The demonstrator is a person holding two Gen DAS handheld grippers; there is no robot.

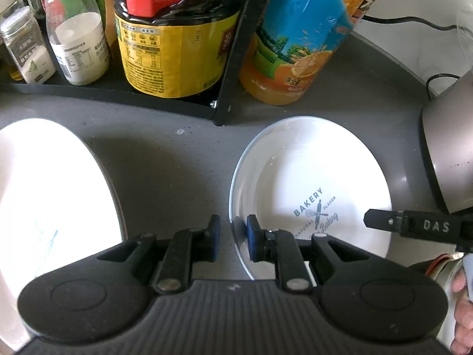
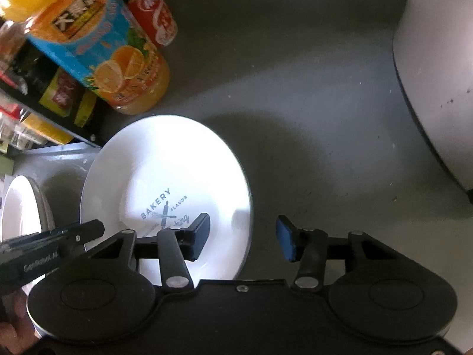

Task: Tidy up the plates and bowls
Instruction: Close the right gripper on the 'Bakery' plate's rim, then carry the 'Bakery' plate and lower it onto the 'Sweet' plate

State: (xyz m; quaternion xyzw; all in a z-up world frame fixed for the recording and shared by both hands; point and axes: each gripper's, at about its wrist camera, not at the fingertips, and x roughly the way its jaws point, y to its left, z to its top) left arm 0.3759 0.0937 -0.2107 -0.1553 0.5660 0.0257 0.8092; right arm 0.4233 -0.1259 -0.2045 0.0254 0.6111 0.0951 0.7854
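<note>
My round white ceramic plate (image 1: 310, 177) with a thin blue rim and grey "BAKERY" print lies just before the orange juice bottle (image 1: 292, 59). My left gripper (image 1: 233, 236) pinches its rim narrowly. My right gripper (image 2: 242, 236) straddles the opposite rim, pads clear.

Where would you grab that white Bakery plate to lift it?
By its raised rim, from above: the Bakery plate lies flat on the grey counter, so only the edge offers a hold. The right hand-held gripper already straddles the near-right rim, one finger inside, one outside.
</note>
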